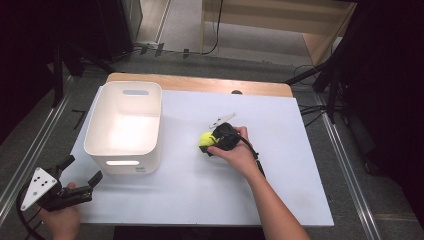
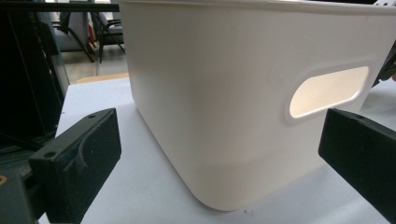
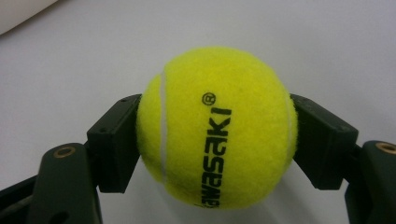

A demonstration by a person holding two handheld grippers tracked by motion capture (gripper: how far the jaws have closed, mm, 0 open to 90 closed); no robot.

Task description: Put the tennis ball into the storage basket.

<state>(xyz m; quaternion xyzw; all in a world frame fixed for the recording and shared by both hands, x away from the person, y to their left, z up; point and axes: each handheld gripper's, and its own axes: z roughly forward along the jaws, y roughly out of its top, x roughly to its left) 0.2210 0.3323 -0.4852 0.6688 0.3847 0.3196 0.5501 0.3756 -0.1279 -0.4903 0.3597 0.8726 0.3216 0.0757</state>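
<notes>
Right gripper view: right claw [image 3: 217, 140] grips the tennis ball [image 3: 217, 126]; left claw [image 2: 219, 154] gapes wide.

Black claws [image 1: 80, 172] with screw holes, brass bushings (grey three-cornered plate [image 1: 38, 186]), trailing cable.

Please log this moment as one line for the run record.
right tongs: shut on tennis ball | left tongs: open, facing white bin | ball outside bin
</notes>
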